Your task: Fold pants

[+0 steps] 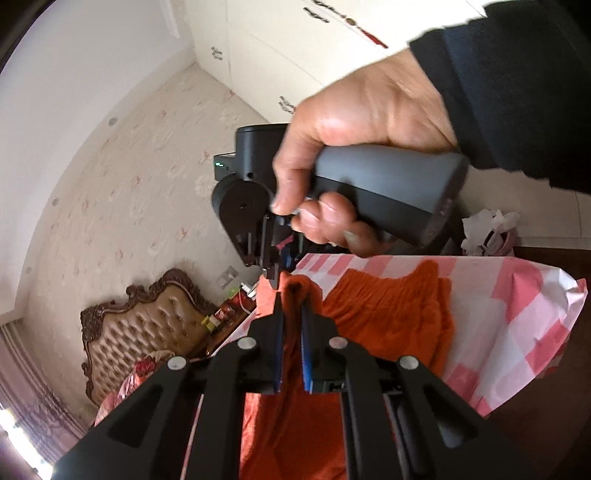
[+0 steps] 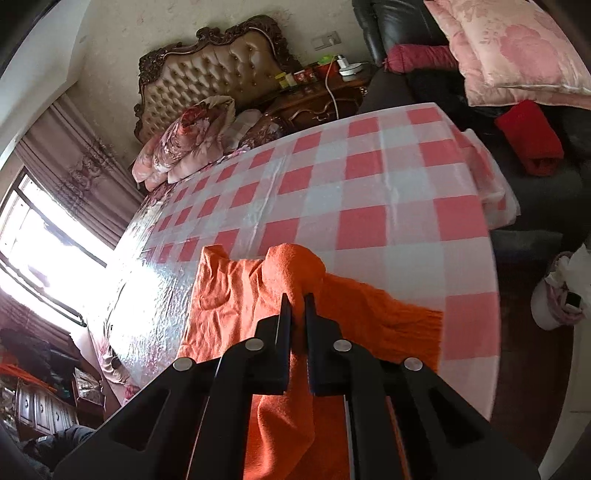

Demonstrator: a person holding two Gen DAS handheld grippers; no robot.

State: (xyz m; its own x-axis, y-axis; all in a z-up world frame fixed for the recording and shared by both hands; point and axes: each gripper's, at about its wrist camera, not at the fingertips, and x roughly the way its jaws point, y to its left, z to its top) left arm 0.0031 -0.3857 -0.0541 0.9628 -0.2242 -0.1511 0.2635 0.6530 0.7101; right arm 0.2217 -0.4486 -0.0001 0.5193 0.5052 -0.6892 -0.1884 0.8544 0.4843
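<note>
Lying partly on the checked surface (image 2: 388, 177), the orange pants (image 2: 236, 295) rise in a pinched ridge toward both grippers; the rest spreads away across the cloth, long axis unclear; left gripper (image 1: 291, 306) jaws stand narrow, clamped on a fold; right gripper (image 2: 297, 299) likewise nips a bunched edge; both hold cloth, side by side.

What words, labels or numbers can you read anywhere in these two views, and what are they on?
None can be read.
Small jars and boxes on the bedside cabinet: labels too small and blurred.
Red ornaments on the wardrobe doors: blurred, no text legible.
Orange pants and checked tablecloth: no print.
</note>
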